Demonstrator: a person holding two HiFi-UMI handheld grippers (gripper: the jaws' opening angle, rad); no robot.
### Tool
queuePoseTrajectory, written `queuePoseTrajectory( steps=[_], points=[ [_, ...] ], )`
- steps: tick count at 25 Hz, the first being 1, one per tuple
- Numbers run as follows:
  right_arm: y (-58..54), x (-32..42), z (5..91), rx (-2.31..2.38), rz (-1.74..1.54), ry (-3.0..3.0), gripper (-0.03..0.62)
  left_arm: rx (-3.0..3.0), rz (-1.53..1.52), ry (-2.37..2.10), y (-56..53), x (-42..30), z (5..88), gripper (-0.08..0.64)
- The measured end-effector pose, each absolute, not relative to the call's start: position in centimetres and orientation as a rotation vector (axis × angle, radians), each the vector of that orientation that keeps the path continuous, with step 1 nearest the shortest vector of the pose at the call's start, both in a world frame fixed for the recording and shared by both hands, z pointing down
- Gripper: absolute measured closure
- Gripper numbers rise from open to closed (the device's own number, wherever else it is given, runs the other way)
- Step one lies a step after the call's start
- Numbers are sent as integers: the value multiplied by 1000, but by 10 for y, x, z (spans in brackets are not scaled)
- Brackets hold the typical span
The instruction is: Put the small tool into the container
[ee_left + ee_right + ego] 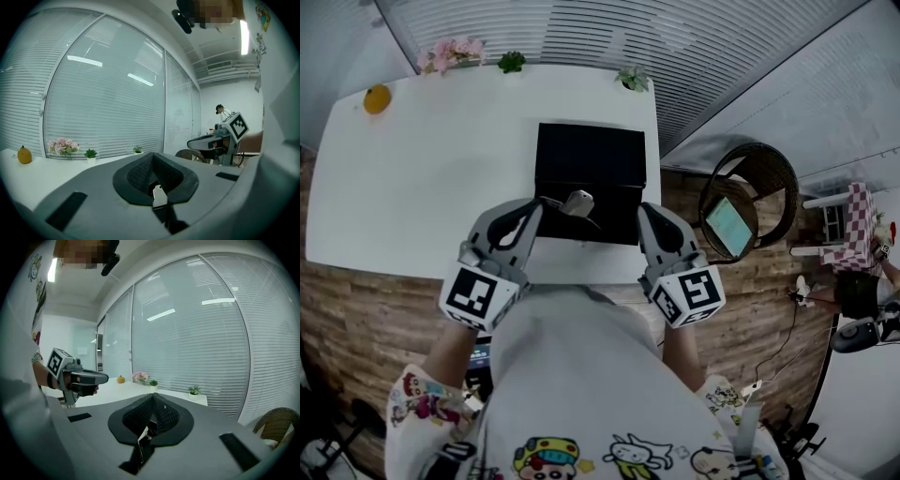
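Nearest to us, on our side of the container (591,155), we are holding both grippers low over the front edge of the tabletop (441,187). The left gripper (532,208) is sitting off the container's near left corner, the right gripper (649,217) off its near right corner. Looking along the left one, we are seeing its fingers (140,176) pressed together with nothing between them. The right one's fingers (164,417) are likewise pressed together and carrying nothing.

Just beyond the left fingertips, the small tool (578,201) is showing as a pale piece against the container's dark near part, left of its middle. We cannot tell whether it is lying inside or resting on the near rim. A thin part seems to be running from it across the container's front, so we are judging its long axis to lie roughly side to side.

We are judging the left gripper the nearer one. The tool is lying just ahead of it and slightly to its right, while the right gripper is standing well apart across the container's front.
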State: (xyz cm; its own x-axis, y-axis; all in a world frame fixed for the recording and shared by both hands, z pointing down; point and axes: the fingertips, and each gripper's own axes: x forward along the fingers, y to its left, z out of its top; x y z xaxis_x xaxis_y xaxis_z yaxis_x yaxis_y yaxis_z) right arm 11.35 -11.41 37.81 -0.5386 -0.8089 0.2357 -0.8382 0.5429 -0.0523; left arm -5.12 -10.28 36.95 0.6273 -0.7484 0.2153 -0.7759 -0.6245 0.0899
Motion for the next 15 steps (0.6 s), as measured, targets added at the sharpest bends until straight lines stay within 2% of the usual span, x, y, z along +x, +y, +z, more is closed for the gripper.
queuePoseTrajectory(
  steps=[15],
  points=[
    [-115,111,380,1392,229,-2598,594,2682,250,-1268,-101,-48,371,557]
  ],
)
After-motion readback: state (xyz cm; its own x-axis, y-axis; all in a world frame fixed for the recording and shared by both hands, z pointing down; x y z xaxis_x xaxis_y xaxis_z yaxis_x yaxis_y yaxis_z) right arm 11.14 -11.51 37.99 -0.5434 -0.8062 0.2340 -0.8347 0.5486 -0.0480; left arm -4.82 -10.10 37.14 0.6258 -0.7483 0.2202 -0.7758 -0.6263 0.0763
